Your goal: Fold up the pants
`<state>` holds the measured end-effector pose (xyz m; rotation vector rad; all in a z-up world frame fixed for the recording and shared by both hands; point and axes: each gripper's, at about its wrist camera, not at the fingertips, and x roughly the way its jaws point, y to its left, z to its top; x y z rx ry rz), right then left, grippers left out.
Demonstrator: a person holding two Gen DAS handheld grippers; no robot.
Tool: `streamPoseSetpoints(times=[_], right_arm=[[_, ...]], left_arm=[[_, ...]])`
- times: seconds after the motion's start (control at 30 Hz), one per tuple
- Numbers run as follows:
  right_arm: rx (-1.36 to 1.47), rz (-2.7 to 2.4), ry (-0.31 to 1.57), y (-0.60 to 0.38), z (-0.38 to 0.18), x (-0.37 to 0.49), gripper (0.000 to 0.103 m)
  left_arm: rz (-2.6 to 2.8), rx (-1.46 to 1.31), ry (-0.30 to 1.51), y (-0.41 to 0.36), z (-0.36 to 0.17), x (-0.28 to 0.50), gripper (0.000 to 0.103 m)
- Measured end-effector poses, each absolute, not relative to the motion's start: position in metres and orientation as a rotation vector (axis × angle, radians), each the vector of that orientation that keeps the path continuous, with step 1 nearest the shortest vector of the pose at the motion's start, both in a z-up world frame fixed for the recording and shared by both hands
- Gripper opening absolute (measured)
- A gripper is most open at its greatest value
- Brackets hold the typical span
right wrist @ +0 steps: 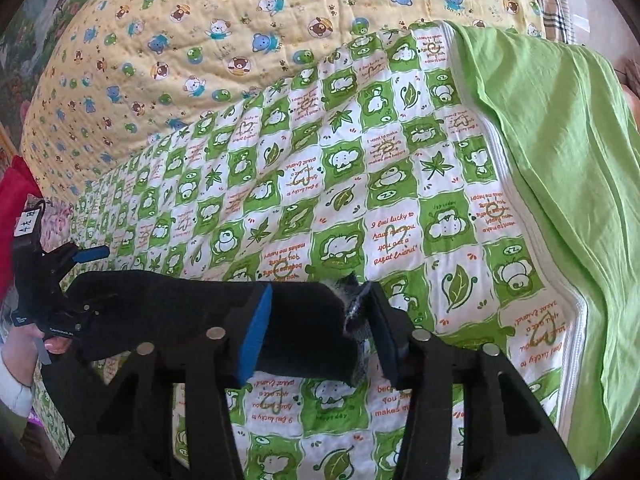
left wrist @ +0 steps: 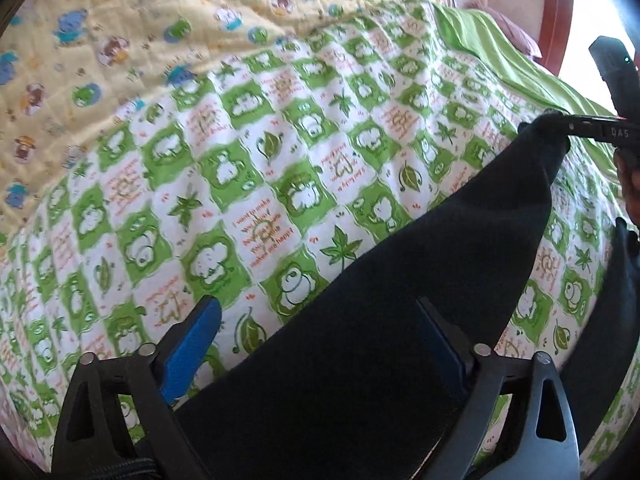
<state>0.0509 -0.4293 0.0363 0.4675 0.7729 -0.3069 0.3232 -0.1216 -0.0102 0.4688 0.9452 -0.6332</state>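
The dark pants (left wrist: 400, 280) hang stretched between my two grippers above a green and white patterned quilt (left wrist: 240, 180). In the left wrist view my left gripper (left wrist: 320, 336) stands wide, with the cloth draped over its right finger (left wrist: 440, 340) and the blue left pad (left wrist: 188, 356) bare. My right gripper (left wrist: 560, 120) pinches the far end of the pants. In the right wrist view my right gripper (right wrist: 316, 328) has the pants (right wrist: 200, 312) between its blue pads, and the left gripper (right wrist: 60, 280) holds the other end at far left.
A yellow quilt with bear prints (right wrist: 240, 40) lies beyond the green one. A plain green sheet (right wrist: 560, 160) hangs over the bed's right side. A red cloth (right wrist: 16, 208) sits at the far left. A wooden bed frame (left wrist: 556, 8) is at top right.
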Motion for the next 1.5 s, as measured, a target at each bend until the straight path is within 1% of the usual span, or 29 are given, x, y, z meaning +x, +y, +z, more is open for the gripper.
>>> streamPoseSetpoints(times=[0.03,0.07,0.1,0.13,0.17,0.2,0.23,0.27,0.3,0.53,0.73,1.0,1.5], right_arm=[[0.464,-0.308,0.772,-0.429,0.037,0.051,0.033],[0.464,-0.309,0.771,-0.429,0.037,0.051,0.028],[0.464,-0.313,0.771,-0.429,0.037,0.050,0.020],[0.466,-0.316,0.770,-0.429,0.038,0.049,0.018],[0.472,-0.314,0.768,-0.428,0.038,0.048,0.016],[0.478,-0.308,0.765,-0.428,0.039,0.046,0.012],[0.479,-0.302,0.762,-0.427,0.041,0.044,0.011],[0.476,-0.296,0.758,-0.424,0.043,0.042,0.011],[0.472,-0.289,0.752,-0.421,0.045,0.039,0.010],[0.489,-0.237,0.691,-0.406,0.059,0.005,0.010],[0.521,-0.214,0.669,-0.400,0.053,-0.028,0.010],[0.517,-0.177,0.642,-0.383,0.050,-0.074,0.009],[0.391,-0.166,0.659,-0.342,0.055,-0.132,0.009]], left_arm=[[-0.646,0.466,0.965,-0.122,-0.012,0.325,0.079],[-0.660,0.465,0.992,-0.123,-0.015,0.327,0.074],[-0.673,0.469,1.021,-0.125,-0.018,0.328,0.060],[-0.681,0.476,1.040,-0.126,-0.021,0.329,0.046],[-0.692,0.484,1.054,-0.127,-0.022,0.327,0.037],[-0.711,0.490,1.066,-0.129,-0.023,0.323,0.021],[-0.723,0.495,1.067,-0.130,-0.022,0.319,0.014],[-0.734,0.500,1.054,-0.130,-0.020,0.312,0.013],[-0.745,0.499,1.046,-0.130,-0.017,0.306,0.008],[-0.760,0.468,0.976,-0.116,0.017,0.247,0.005],[-0.769,0.394,0.957,-0.100,0.033,0.194,0.005],[-0.782,0.327,0.951,-0.085,0.032,0.136,0.005],[-0.802,0.287,0.939,-0.074,0.028,0.079,0.005]])
